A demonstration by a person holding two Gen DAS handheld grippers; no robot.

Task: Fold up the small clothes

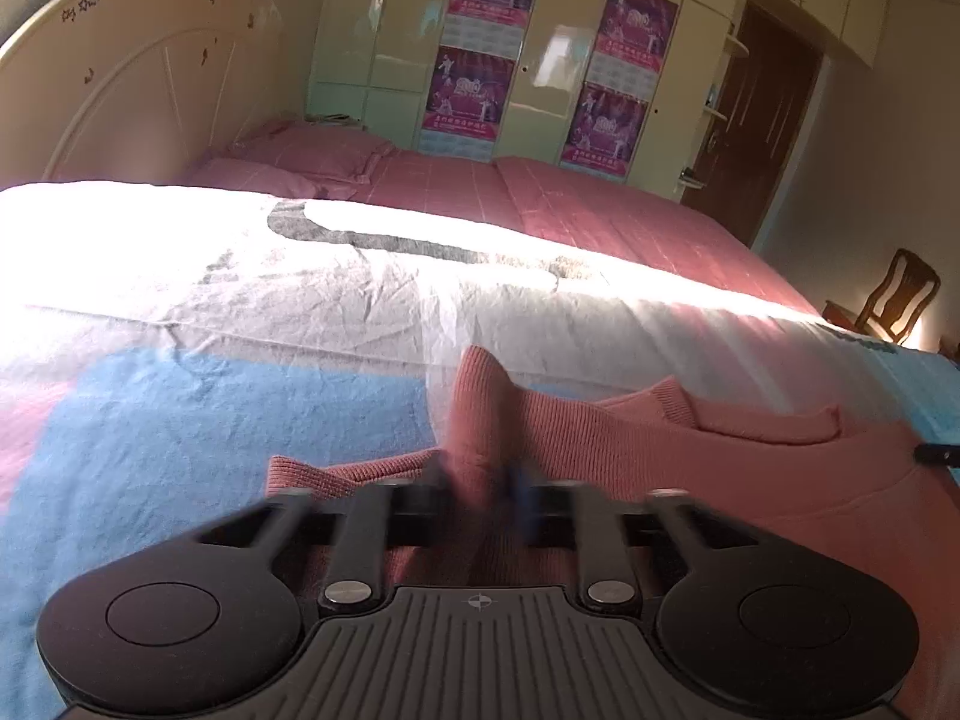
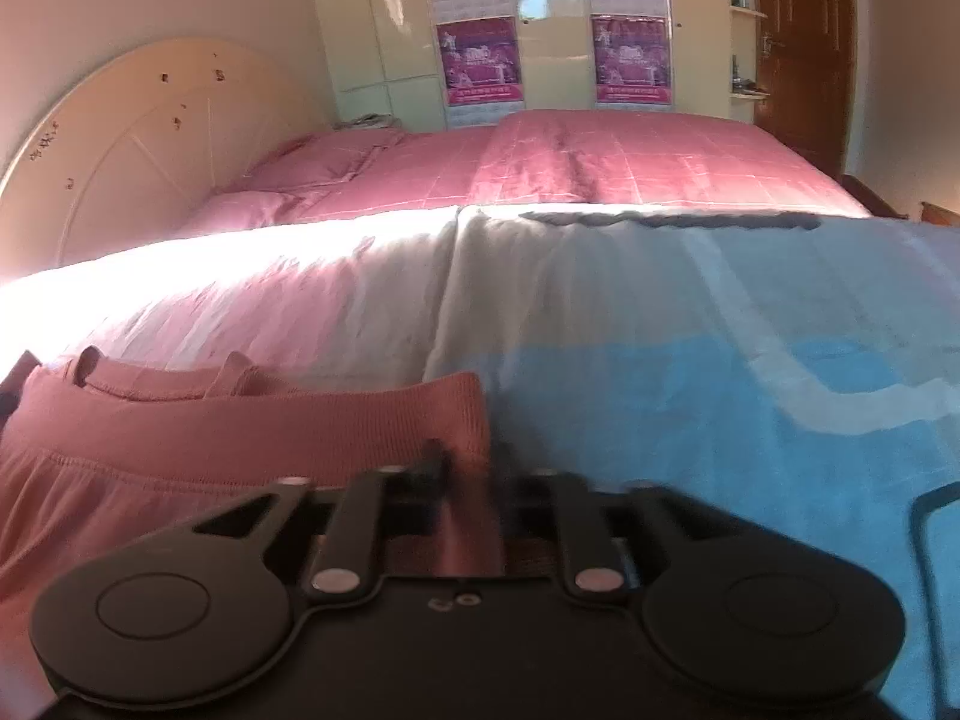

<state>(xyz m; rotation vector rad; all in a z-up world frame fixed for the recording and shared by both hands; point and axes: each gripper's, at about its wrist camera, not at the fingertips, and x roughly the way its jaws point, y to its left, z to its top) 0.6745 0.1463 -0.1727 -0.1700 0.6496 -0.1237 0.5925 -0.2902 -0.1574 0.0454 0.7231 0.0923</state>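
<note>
A small salmon-pink knit garment (image 1: 690, 456) lies on a blue, white and pink sheet (image 1: 198, 420) on the bed. My left gripper (image 1: 480, 474) is shut on a raised fold at the garment's left end; the cloth stands up between the fingers. In the right wrist view the same garment (image 2: 228, 426) spreads to the left, ribbed band at its right end. My right gripper (image 2: 471, 462) is shut on that right corner, cloth pinched between the fingers. The fingertips are blurred in both views.
A pink quilt (image 1: 570, 210) and pillows (image 1: 312, 150) cover the far half of the bed. A cream headboard (image 1: 138, 78) stands at left, wardrobes with purple posters (image 1: 474, 84) behind, a brown door (image 1: 762, 120) and a wooden chair (image 1: 894, 300) at right.
</note>
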